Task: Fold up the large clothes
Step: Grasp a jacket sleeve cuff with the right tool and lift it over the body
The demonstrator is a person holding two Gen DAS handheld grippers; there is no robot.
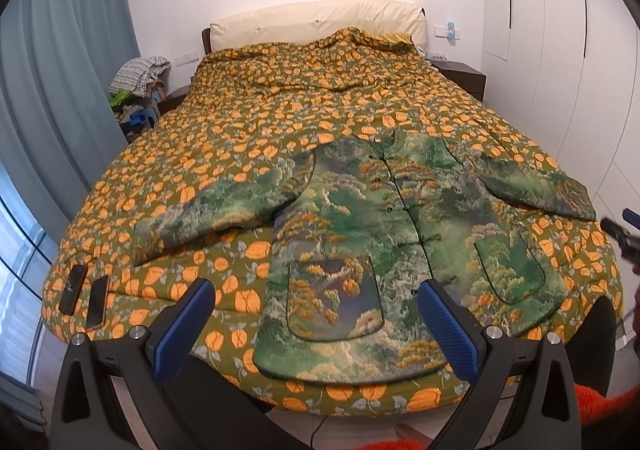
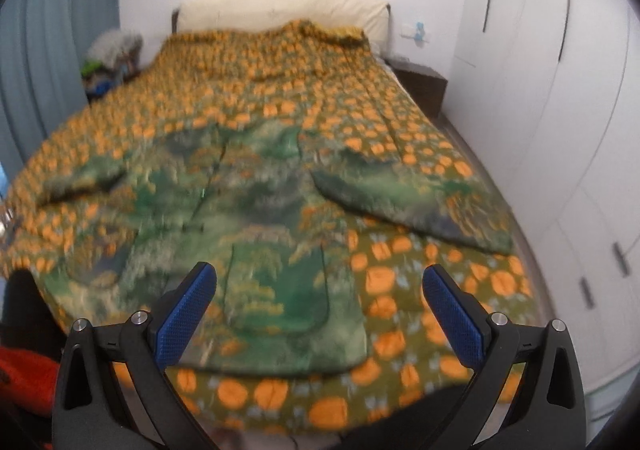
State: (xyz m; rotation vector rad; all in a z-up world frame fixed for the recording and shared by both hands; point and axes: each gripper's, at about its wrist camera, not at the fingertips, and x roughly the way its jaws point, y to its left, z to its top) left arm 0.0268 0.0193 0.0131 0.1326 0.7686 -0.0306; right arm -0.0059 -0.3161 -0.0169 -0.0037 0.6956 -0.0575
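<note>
Flat on a bed (image 1: 168, 153) covered by an olive quilt printed with orange flowers lies a green padded jacket with a landscape print (image 1: 384, 234), front up, buttoned, sleeves spread to both sides. Both blue-padded claws hover near its hem, spread wide and empty: the left claw (image 1: 316, 314) and the right claw (image 2: 320, 302). Two dark phones (image 1: 84, 296) rest near the quilt's left edge.

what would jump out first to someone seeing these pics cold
A green landscape-print jacket lies spread flat, sleeves out, at the foot of a bed covered by an orange-flowered quilt. Both the left gripper and the right gripper hover over its hem, jaws wide apart.
</note>
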